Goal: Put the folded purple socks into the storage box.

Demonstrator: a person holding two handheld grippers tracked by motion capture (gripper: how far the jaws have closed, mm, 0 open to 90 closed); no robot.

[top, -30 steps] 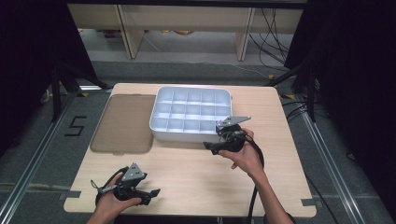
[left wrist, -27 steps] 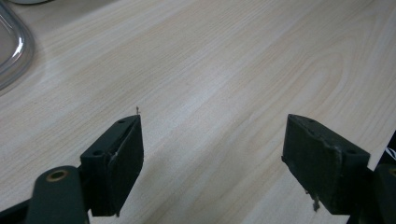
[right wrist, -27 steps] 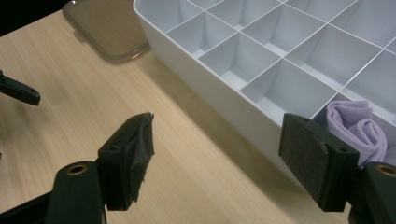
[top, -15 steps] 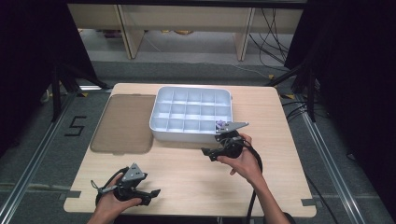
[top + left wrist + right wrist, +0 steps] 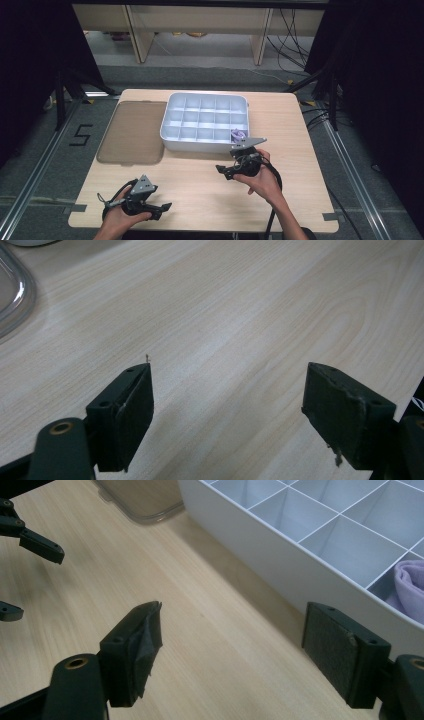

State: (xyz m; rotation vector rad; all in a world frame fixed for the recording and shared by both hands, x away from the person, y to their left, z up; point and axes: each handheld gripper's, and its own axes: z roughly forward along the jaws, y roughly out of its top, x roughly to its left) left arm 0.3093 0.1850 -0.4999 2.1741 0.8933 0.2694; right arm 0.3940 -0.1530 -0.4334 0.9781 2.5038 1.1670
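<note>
A white compartment tray (image 5: 205,122) stands at the middle of the wooden table (image 5: 200,185). A small purple cloth-like item (image 5: 238,134) lies in its near-right compartment, also seen in the right gripper view (image 5: 407,587). My right gripper (image 5: 223,173) hovers just in front of the tray's near wall (image 5: 280,555), open and empty (image 5: 232,630), with its jaws pointing left. My left gripper (image 5: 164,210) rests near the table's front-left edge, open over bare wood (image 5: 227,390).
A brown translucent lid (image 5: 132,132) lies flat to the left of the tray; its rim shows in the left gripper view (image 5: 12,295) and the right gripper view (image 5: 142,497). Bare wood stretches between the two grippers. Cables trail from both grippers.
My right gripper has drawn back from the tray's near-right corner toward the person. The purple item now shows in its compartment. The left gripper has not moved.
</note>
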